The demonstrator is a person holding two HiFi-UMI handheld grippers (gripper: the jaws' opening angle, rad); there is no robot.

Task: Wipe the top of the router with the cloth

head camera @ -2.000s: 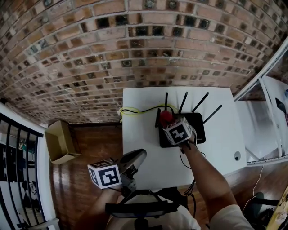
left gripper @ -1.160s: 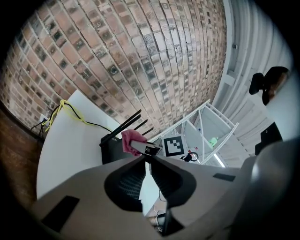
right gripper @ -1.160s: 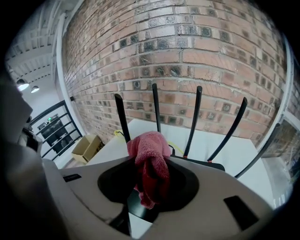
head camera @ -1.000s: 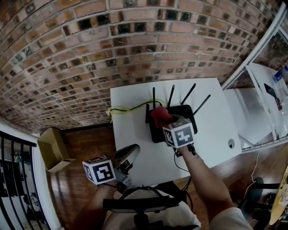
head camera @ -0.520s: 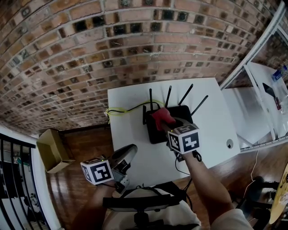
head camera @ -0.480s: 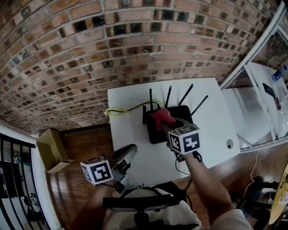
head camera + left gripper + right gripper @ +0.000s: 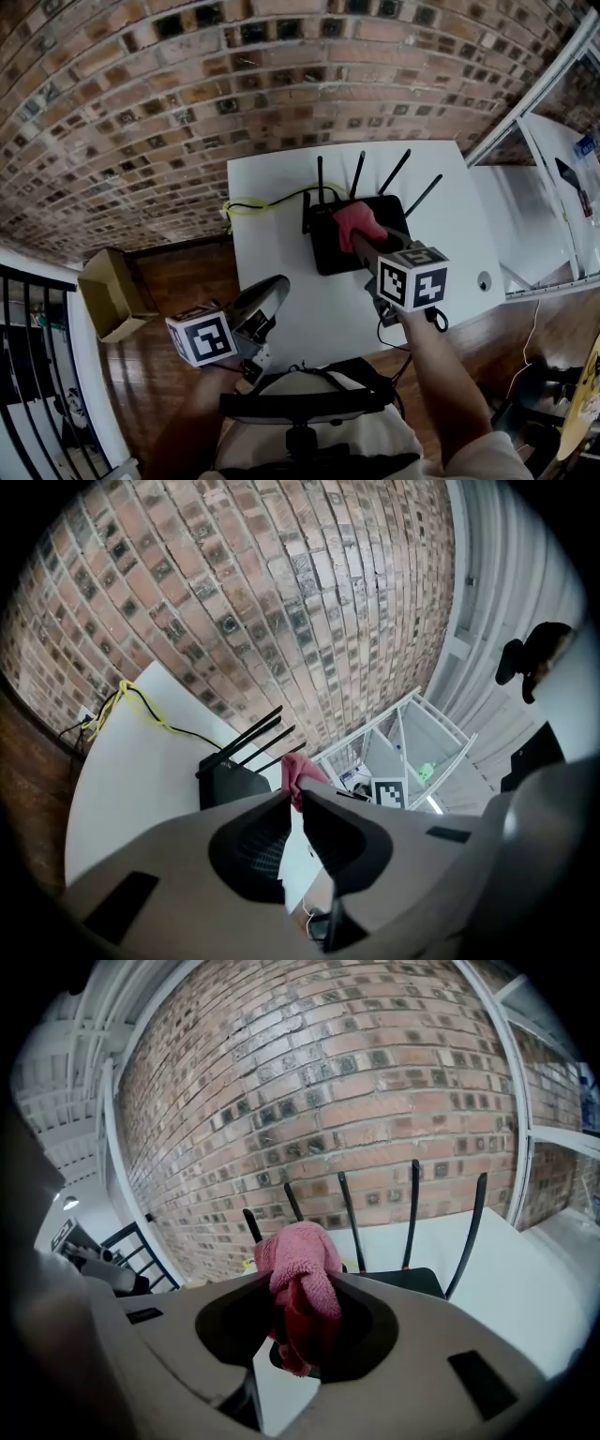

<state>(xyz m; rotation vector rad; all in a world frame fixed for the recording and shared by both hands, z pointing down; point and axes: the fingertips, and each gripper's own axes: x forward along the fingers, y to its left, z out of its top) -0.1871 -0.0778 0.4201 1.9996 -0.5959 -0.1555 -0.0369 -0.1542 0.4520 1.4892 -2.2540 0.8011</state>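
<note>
So the right gripper (image 7: pixel 367 242) is clamped tight on the pink cloth (image 7: pixel 358 221). In the right gripper view the cloth is bunched up between the two jaws, with a wad poking out past the tips and the rest hanging down in the gap. From the head view the cloth is over the top of the black router (image 7: pixel 330 251), toward its far right part, but I honestly can't tell whether it's pressing on the surface or just above it. The router sits roughly mid-table on the white table (image 7: pixel 281 187), with its four antennas (image 7: pixel 358 174) sticking up along the far edge, toward the brick wall (image 7: pixel 234 75). A yellow cable (image 7: pixel 258 202) loops across the table from the router's far left corner over to the left edge. The left gripper (image 7: pixel 274 289) is off at the near left edge of the table, well apart from the router. Its jaws are closed together with only a thin slit showing and nothing between them. Its own view looks across the table at the router and the cloth from the left. Down on the wooden floor (image 7: pixel 187 281), to the left of the table, there's an open cardboard box (image 7: pixel 105 296).
</note>
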